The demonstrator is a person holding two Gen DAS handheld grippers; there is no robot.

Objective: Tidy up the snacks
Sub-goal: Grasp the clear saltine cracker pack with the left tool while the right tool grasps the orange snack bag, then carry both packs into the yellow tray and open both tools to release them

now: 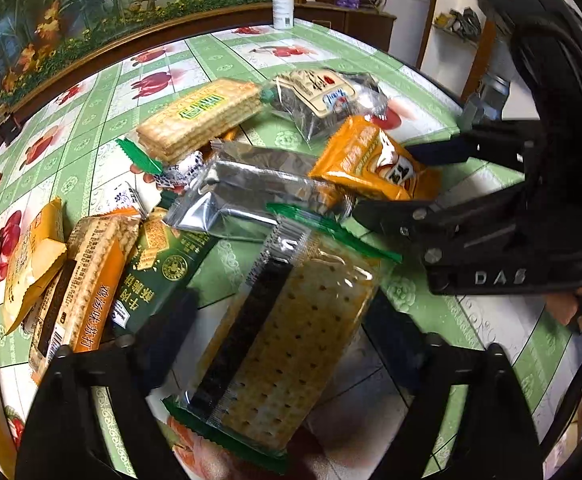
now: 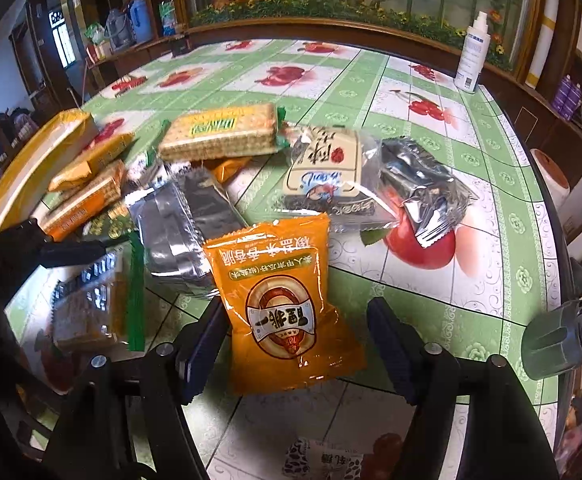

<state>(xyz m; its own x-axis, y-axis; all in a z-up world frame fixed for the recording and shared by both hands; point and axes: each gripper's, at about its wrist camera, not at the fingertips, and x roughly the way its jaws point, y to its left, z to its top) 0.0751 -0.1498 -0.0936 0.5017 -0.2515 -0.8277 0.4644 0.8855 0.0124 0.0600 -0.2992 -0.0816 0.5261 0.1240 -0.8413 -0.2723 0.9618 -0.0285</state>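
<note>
A clear cracker pack with green ends (image 1: 291, 340) lies lengthwise between the fingers of my left gripper (image 1: 279, 300), whose pads sit against its long sides. In the right wrist view the same pack (image 2: 87, 308) shows at the left, under a black left finger (image 2: 71, 250). An orange snack packet (image 2: 287, 304) sits between the pads of my right gripper (image 2: 297, 306), which is shut on its sides. From the left wrist view that packet (image 1: 371, 164) is tilted up off the pile, pinched by the right gripper (image 1: 383, 179).
A pile of other snacks covers the green flowered tablecloth (image 2: 431, 280): a stacked cracker pack (image 1: 203, 116), silver foil packs (image 1: 243, 200), orange biscuit packs (image 1: 91, 272) and a cream-labelled pack (image 2: 323, 168). A white spray bottle (image 2: 469, 52) stands at the far edge.
</note>
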